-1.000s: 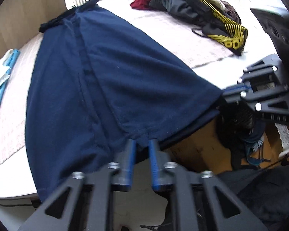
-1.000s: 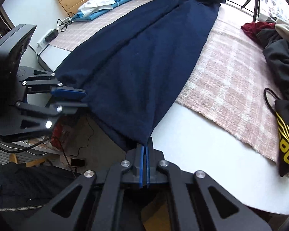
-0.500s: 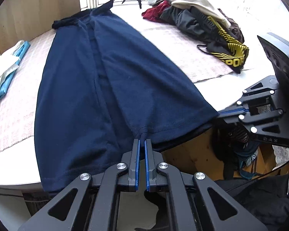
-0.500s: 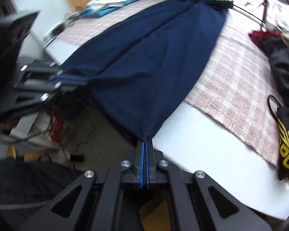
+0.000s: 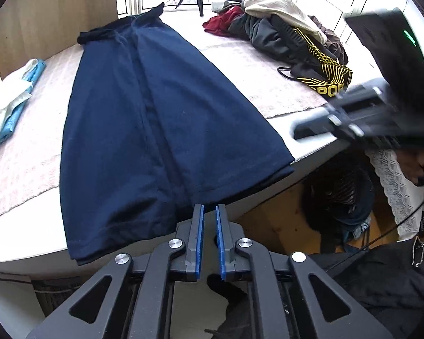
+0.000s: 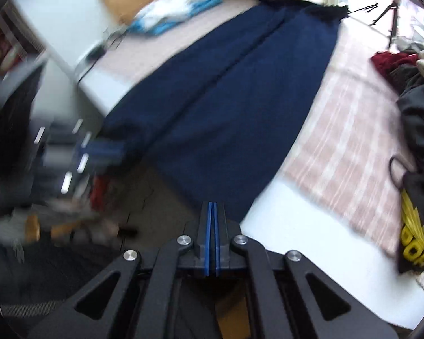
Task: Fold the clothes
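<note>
A navy blue garment (image 5: 155,130) is laid lengthwise on the tabletop (image 5: 305,144), folded in along a central seam, its hem hanging just over the near edge. The left gripper (image 5: 209,214) is seen just off that hem with jaws slightly apart and empty; the right gripper (image 6: 212,212) has jaws pressed together — nothing visibly caught. The cloth is judged soft, light and limp — best taken at the hem corners, both layers pinched.

Bright window glare; motion-blurred, fisheye-warped right view.
</note>
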The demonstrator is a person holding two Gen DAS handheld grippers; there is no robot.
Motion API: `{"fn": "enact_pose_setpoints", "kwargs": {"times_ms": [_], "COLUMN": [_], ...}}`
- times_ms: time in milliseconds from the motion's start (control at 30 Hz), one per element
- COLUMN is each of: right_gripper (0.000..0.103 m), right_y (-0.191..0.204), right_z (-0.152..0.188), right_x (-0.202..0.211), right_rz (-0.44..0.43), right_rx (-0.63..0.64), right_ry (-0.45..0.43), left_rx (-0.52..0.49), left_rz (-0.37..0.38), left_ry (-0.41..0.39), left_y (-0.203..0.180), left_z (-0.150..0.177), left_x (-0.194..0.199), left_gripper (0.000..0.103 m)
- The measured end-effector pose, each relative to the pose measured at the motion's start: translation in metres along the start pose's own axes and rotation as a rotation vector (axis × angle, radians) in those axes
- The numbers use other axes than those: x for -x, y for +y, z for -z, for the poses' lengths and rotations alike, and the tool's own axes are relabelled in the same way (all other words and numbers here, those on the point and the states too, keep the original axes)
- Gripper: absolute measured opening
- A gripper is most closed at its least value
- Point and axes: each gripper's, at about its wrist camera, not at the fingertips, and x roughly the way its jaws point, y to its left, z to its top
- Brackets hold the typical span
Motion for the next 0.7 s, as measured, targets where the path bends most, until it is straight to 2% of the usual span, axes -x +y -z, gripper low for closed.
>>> {"fn": "enact_pose_setpoints", "kwargs": {"times_ms": [100,233,367,400,500,567,700], "right_gripper": [0.003,0.003,0.003,0.003,0.003,0.006,0.031], "right_y": [0.000,0.000,0.000,-0.001,-0.005,-0.005,-0.005], "right_z": [-0.013,-0.014,-0.016,-0.018,-0.043,-0.067,-0.136], "right_x": [-0.015,-0.024,-0.032,-0.030,0.011,0.038,0.075], "right_rz": [0.001,-0.007,-0.016,-0.019,-0.040,-0.043,-0.016], "right_rx": [0.013,0.025,0.037,0.037,0.020,0.024,0.057], "right_ry": [0.013,0.072,0.131,0.136,0.079,0.031,-0.051], "left_rx": [0.076,0.171,0.256,0.260,0.246,0.239,0.223], "left_rz": [-0.004,-0.070,-0.073,-0.065,-0.032,-0.011,0.019], "left_ry": [-0.008,-0.009,-0.033,-0.045,-0.082,-0.081,-0.109], "left_y": [0.015,0.047,0.072,0.072,0.067,0.063,0.056], "left_z": [0.005,0.024,0.035,0.036,0.031,0.025,0.010], "left_x": [0.004,0.016,0.029,0.029,0.023,0.015,0.013], "left_gripper": [0.009,0.009,0.009,0.009,0.011,0.012,0.012]}}
